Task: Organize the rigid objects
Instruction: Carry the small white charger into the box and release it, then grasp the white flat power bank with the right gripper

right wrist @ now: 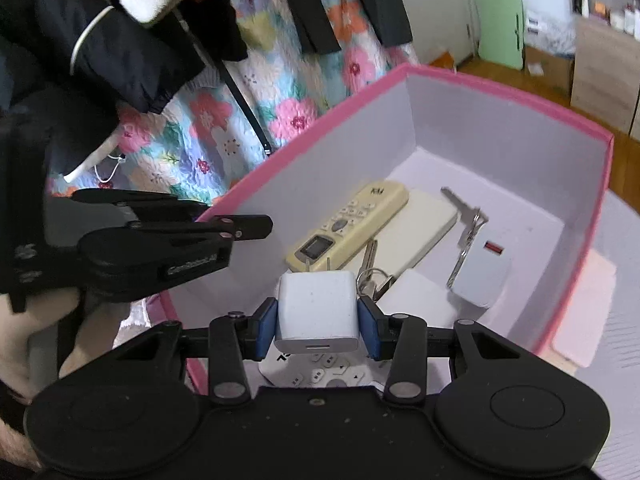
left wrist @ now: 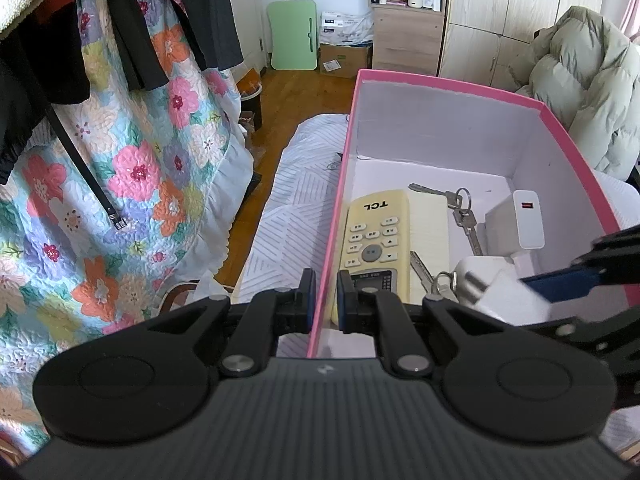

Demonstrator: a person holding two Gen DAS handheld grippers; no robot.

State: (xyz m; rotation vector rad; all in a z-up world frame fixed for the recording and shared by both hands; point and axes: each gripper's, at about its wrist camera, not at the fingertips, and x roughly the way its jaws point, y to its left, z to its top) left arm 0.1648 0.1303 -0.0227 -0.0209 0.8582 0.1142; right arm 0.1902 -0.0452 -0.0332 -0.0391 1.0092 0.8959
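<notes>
A pink box [left wrist: 452, 86] with a white inside stands on the bed. My left gripper [left wrist: 325, 300] is shut on its left wall near the front corner. Inside lie a yellowed TCL remote [left wrist: 374, 236], a cream flat block [left wrist: 430, 232] under it, keys on rings [left wrist: 460, 208], and a white charger with a red port [left wrist: 528, 224]. My right gripper [right wrist: 317, 326] is shut on a small white plug adapter [right wrist: 316, 312], prongs forward, held above the box's near end. It shows blurred in the left wrist view [left wrist: 508, 292]. A white remote [right wrist: 320, 372] lies below it.
A floral quilt [left wrist: 132, 168] and dark clothes [left wrist: 120, 32] hang to the left. A puffy beige coat [left wrist: 588, 80] sits behind the box on the right. Striped bedding [left wrist: 296, 184] lies under the box. Wooden cabinets [left wrist: 500, 20] and a green board [left wrist: 294, 34] stand beyond.
</notes>
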